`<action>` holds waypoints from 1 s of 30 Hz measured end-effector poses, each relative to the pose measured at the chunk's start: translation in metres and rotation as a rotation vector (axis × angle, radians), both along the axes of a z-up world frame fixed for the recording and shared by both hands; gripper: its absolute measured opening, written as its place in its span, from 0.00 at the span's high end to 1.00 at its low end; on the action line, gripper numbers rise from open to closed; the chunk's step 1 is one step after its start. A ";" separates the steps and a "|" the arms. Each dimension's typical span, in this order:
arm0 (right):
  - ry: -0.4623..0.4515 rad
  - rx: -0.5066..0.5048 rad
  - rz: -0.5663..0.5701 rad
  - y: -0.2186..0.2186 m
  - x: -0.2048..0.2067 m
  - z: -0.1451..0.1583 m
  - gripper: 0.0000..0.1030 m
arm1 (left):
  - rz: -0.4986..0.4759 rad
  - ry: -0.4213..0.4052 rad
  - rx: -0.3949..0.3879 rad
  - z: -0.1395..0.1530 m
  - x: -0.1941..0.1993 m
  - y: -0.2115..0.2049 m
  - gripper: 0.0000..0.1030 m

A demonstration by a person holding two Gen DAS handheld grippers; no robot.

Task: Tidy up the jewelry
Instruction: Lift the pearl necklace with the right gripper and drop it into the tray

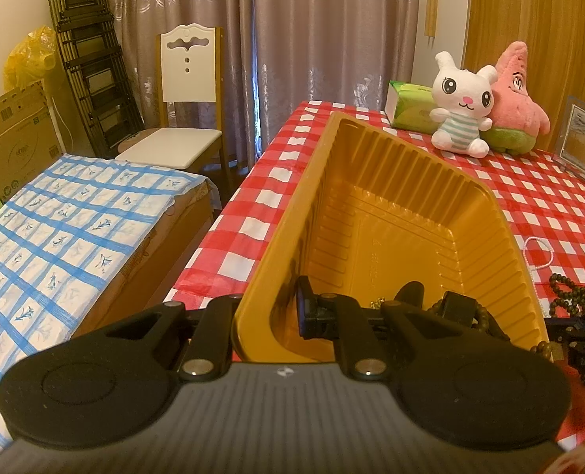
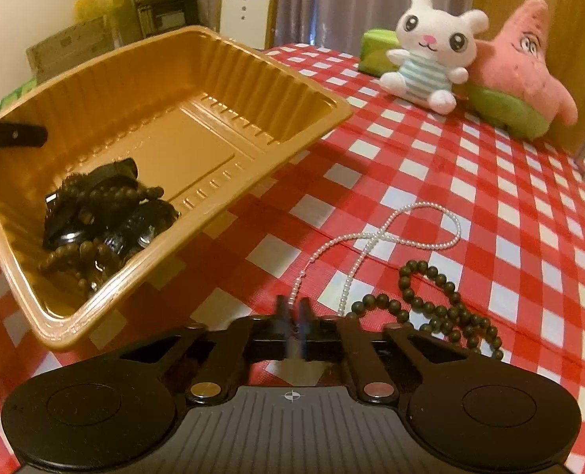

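A gold plastic tray (image 1: 395, 205) is tilted up over the red checked tablecloth (image 2: 470, 166). My left gripper (image 1: 269, 316) is shut on its near wall, one finger inside and one outside; the inner fingertip (image 2: 12, 134) shows in the right wrist view. Dark bead strands and black pieces (image 2: 103, 217) lie heaped in the tray's low corner. My right gripper (image 2: 292, 308) is shut on one end of a white pearl necklace (image 2: 411, 225) that loops over the cloth. A dark bead bracelet (image 2: 438, 308) lies just right of those fingers.
A white bunny plush (image 2: 430, 47) and a pink star plush (image 2: 517, 75) sit at the far end of the table, beside a green tissue pack (image 1: 407, 106). A picture frame (image 1: 584, 142) stands at the right. Left of the table are a blue-checked surface (image 1: 67, 229) and a white chair (image 1: 186, 91).
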State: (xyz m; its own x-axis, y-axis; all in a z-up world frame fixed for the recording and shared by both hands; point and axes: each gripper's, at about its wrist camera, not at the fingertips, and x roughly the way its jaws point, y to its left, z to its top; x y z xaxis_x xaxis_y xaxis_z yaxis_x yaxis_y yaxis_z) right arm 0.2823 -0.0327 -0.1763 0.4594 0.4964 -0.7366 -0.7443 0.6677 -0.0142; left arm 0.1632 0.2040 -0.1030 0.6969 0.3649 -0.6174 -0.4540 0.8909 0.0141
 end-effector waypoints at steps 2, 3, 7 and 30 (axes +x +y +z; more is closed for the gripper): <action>0.008 0.004 -0.009 0.000 0.001 0.000 0.99 | 0.000 0.000 0.002 -0.001 -0.001 0.000 0.89; 0.011 0.004 -0.013 -0.001 0.001 0.000 0.99 | -0.001 -0.001 0.001 -0.001 -0.001 0.000 0.89; 0.085 0.050 -0.070 -0.008 0.006 0.004 0.99 | -0.002 -0.002 0.000 -0.004 -0.002 -0.001 0.89; 0.028 0.434 -0.258 -0.082 -0.017 0.150 0.99 | -0.015 -0.004 0.005 -0.002 -0.001 -0.006 0.90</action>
